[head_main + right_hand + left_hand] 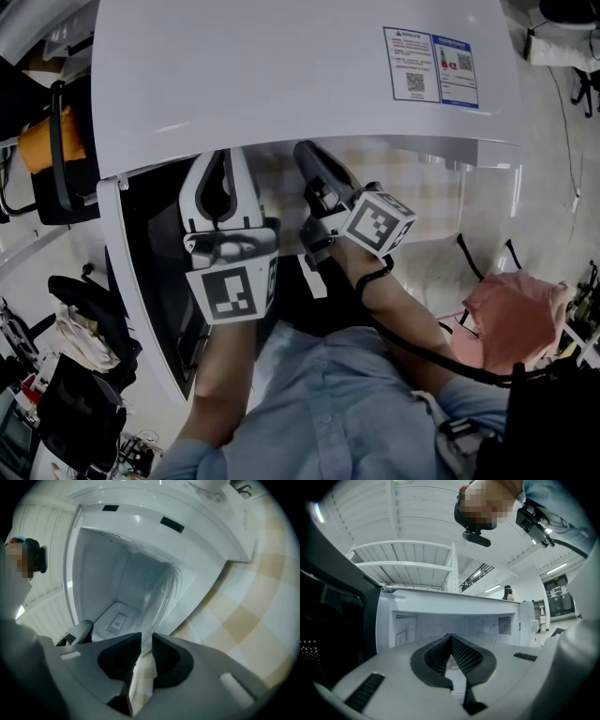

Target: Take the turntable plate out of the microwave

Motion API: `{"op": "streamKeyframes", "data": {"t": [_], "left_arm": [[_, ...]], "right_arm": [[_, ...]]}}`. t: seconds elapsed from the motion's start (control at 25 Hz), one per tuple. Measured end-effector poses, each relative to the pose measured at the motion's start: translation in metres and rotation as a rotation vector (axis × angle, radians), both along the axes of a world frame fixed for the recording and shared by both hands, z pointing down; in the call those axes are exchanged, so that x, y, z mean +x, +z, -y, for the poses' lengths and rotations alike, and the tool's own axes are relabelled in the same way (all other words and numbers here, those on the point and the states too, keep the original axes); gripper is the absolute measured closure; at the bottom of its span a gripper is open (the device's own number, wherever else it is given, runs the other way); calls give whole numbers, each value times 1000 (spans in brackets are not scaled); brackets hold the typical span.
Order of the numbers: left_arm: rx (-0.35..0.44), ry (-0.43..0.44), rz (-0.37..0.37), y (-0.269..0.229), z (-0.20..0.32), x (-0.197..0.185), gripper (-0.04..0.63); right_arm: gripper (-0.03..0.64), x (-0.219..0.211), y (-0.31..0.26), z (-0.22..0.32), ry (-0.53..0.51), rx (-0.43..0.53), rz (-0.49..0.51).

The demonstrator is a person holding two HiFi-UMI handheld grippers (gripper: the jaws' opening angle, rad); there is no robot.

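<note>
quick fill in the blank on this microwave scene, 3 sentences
1. The door of the microwave stands ___.
2. The right gripper is shut on the edge of the glass ___.
3. The left gripper grips ___; its jaws meet at the tips.

Missing words: open; turntable plate; nothing

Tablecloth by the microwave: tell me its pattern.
Beige-and-white checks. The tablecloth shows best in the right gripper view.
</note>
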State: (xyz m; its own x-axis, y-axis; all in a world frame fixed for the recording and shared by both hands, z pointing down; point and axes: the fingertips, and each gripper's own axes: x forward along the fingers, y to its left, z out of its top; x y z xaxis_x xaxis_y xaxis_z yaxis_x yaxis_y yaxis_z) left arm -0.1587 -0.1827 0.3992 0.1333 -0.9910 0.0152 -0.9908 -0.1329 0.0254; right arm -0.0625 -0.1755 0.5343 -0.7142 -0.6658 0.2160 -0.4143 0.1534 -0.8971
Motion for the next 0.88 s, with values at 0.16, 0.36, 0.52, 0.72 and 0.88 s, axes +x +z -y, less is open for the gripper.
{"op": "streamKeyframes", "data": {"t": [0.16,0.36,0.52,0.72,0.88], "left_arm": [[6,9,2,-3,-8,3,588],[1,26,3,-4,-18,10,588],[6,38,-2,-6,-20,14,588],[18,30,-1,-11,-21,12,588],[16,33,2,-11,-19,7,588]], "right_arm": [[548,4,2,-14,3,-3,3],[548,8,3,-31,10,-12,0],[538,8,3,-32,-2,11,-24],[475,10,6,-25,29,-15,21],[469,8,4,-12,41,-5,37]]}}
